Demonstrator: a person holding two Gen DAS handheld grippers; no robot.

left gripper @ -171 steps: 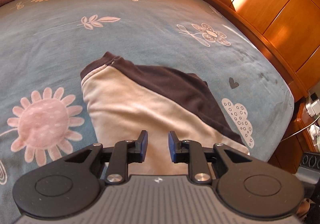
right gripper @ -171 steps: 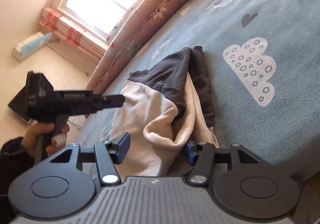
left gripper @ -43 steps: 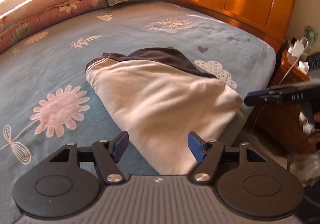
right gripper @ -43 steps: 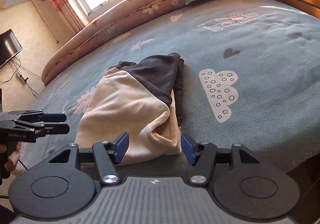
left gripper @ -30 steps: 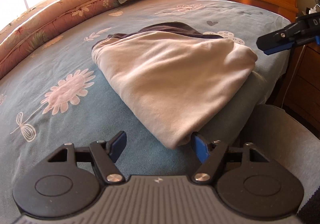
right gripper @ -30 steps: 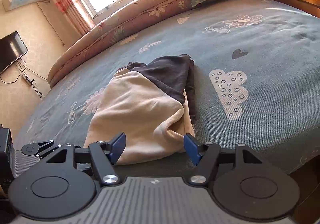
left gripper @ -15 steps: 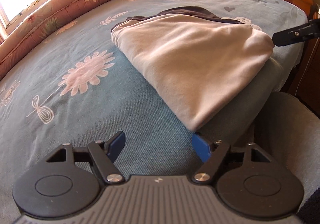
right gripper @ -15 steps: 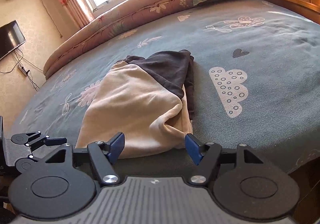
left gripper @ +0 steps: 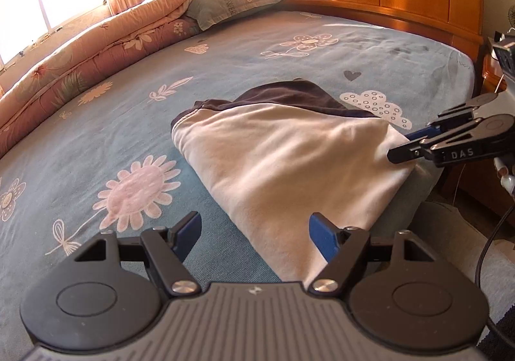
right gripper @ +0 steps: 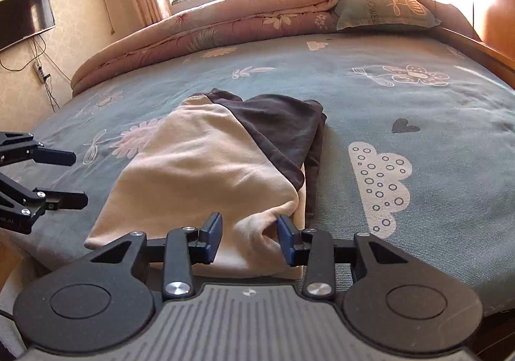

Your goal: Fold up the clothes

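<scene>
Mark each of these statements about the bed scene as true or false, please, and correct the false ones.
1. The folded garment is cream with a dark brown part. True.
2. The garment lies on a plain white sheet. False: the bedsheet is blue with flowers, clouds and hearts.
3. The left gripper has its jaws wide apart, holding nothing. True.
4. The right gripper is far from the garment. False: its jaws are closing with the garment's near corner between them.
5. A pillow lies at the head of the bed. True.
</scene>
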